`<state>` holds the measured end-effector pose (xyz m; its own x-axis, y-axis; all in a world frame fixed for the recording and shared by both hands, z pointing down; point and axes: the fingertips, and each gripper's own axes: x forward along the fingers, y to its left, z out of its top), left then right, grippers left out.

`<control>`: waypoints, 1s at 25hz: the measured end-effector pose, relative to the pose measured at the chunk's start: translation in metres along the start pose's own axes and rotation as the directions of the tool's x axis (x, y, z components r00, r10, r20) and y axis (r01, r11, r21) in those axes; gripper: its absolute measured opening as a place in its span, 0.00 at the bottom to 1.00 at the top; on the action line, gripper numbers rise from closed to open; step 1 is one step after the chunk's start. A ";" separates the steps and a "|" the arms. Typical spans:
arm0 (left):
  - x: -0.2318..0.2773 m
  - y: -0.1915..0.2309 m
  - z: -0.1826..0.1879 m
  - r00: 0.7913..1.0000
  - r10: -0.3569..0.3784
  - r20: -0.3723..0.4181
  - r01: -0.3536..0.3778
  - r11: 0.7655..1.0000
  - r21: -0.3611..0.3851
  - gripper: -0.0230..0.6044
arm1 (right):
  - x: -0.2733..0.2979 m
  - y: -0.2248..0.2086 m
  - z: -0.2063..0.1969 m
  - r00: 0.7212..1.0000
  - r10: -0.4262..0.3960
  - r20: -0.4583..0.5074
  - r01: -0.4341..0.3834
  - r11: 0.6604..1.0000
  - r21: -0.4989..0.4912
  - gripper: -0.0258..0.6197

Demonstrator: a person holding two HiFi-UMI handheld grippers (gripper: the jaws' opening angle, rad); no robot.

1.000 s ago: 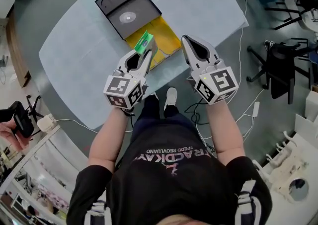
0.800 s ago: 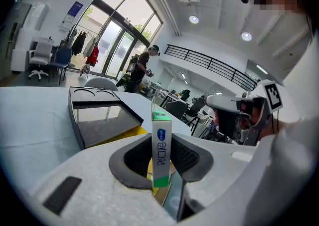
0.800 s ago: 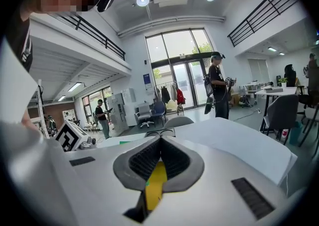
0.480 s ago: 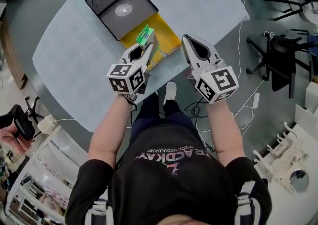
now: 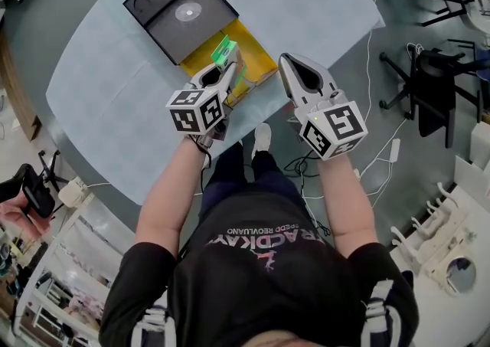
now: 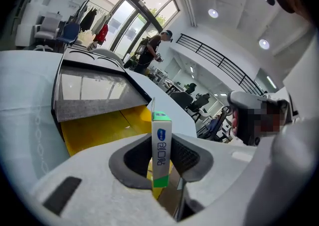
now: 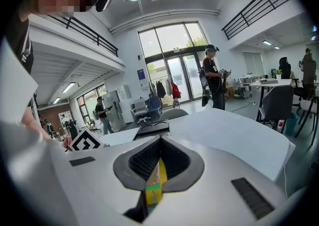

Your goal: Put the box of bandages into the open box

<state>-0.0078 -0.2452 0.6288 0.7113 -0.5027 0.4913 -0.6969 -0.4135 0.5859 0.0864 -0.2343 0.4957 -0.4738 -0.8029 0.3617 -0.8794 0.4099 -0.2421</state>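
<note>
Over open box (image 5: 257, 56), left gripper (image 5: 220, 71) clamps bandage box (image 6: 161, 145) upright, long axis vertical; right gripper (image 5: 288, 63) closed, empty

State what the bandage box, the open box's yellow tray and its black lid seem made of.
Bandage box: thin printed card, probably; crisp folded edges. Yellow tray: smooth card or plastic, unclear. Black lid: glossy inner face shows reflections; plastic or coated board, perhaps.
</note>
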 end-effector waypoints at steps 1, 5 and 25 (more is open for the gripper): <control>0.001 0.001 -0.001 1.000 -0.001 0.000 0.001 1.000 -0.015 0.20 | 0.000 0.000 -0.001 1.000 0.001 -0.001 -0.001 1.000 0.001 0.06; 0.005 0.000 -0.002 1.000 0.006 -0.011 -0.006 1.000 -0.018 0.20 | -0.001 -0.003 -0.001 1.000 0.001 -0.003 -0.001 1.000 0.002 0.06; 0.006 0.031 -0.031 0.939 0.315 -0.140 -0.230 0.876 0.425 0.43 | -0.007 -0.003 -0.003 1.000 0.006 0.000 -0.006 1.000 0.011 0.06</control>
<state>-0.0220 -0.2380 0.6697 0.4613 -0.4954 0.7361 -0.8127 -0.5688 0.1264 0.0925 -0.2285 0.4963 -0.4793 -0.8001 0.3606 -0.8758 0.4099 -0.2547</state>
